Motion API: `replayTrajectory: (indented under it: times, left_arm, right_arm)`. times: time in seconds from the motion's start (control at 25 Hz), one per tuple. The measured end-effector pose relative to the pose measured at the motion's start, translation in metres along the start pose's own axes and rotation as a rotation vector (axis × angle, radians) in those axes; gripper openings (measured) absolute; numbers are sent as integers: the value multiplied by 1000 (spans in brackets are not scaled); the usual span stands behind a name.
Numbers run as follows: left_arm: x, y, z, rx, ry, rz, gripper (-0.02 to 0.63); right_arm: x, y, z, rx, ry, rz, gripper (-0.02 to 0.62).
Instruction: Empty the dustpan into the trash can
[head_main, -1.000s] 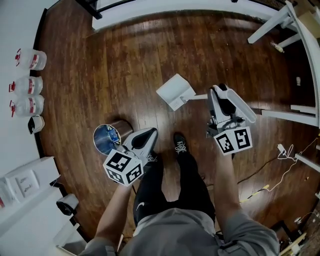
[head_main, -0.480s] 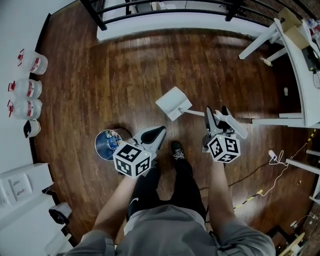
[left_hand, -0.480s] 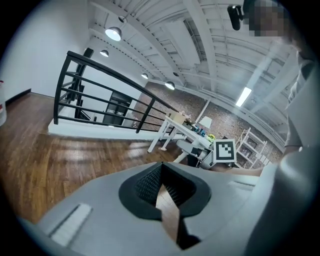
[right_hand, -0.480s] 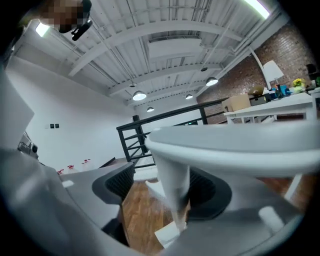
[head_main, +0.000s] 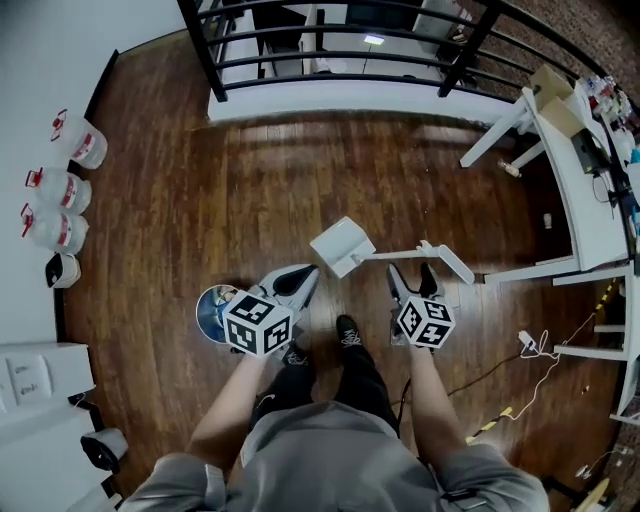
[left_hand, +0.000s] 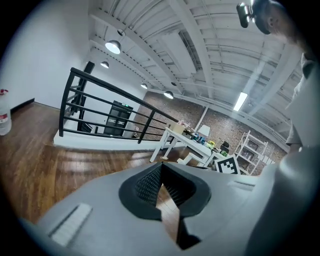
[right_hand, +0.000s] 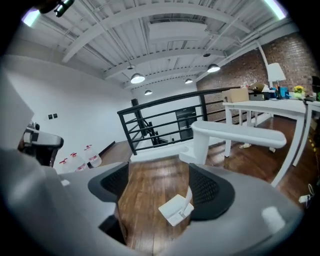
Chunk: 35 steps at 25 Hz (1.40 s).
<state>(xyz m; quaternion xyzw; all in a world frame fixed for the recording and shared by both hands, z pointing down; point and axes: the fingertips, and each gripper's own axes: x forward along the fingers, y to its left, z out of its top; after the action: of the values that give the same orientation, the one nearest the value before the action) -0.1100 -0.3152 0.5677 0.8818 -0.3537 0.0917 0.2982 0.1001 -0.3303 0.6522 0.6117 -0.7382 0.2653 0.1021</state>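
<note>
The white long-handled dustpan (head_main: 342, 246) stands on the wood floor, and its handle (head_main: 432, 255) reaches right to just beyond my right gripper (head_main: 412, 275). That gripper's jaws are opening wide, and the pads (right_hand: 210, 190) press on nothing. Between the jaws the dustpan (right_hand: 176, 210) shows below, with the handle's grip (right_hand: 240, 135) above and beyond the right jaw. The round metal trash can (head_main: 212, 308) with a blue lining sits left of the dustpan, half hidden under my left gripper (head_main: 305, 272). The left gripper (left_hand: 161, 167) is shut with nothing in it.
Several plastic jugs (head_main: 60, 190) line the left wall. A black railing (head_main: 330, 50) runs along the far edge. A white table (head_main: 580, 190) stands at the right with cables (head_main: 530, 350) on the floor below it. White cabinets (head_main: 40, 370) are at the lower left. The person's shoe (head_main: 347, 330) is between the grippers.
My right gripper has opened, let go of the dustpan handle and drawn back toward the person. The dustpan now stands alone. My left gripper has risen over the trash can.
</note>
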Motion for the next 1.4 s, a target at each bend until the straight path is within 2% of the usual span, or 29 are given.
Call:
replayTrajectory:
  times: [0.08,0.2,0.44,0.6,0.8,1.04,1.4]
  left_arm:
    - [-16,1,13,3,-23,19,5]
    - [-37,5,35,14,-74,63,5]
    - [-82,12,78,41,-198,146,5]
    - [-118,17,109,62,-288,188,5]
    - [-155,7,140,90,-382,231,5]
    - [-184,-7,160,118,-443,285,5]
    - [-207,-11,163,124,-457,326,5]
  right_arm:
    - [2,24,5,-30,53,77,329]
    - [10,75,27,-110,94,240,209]
    - [7,188,105,-258,-29,530,10]
    - [-13,273,144,-321,-82,772,0]
    - [-59,345,190,-393,-169,978,0]
    - [-99,376,214,-406,-223,1103,0]
    - [-102,390,204,-435,-220,1126,0]
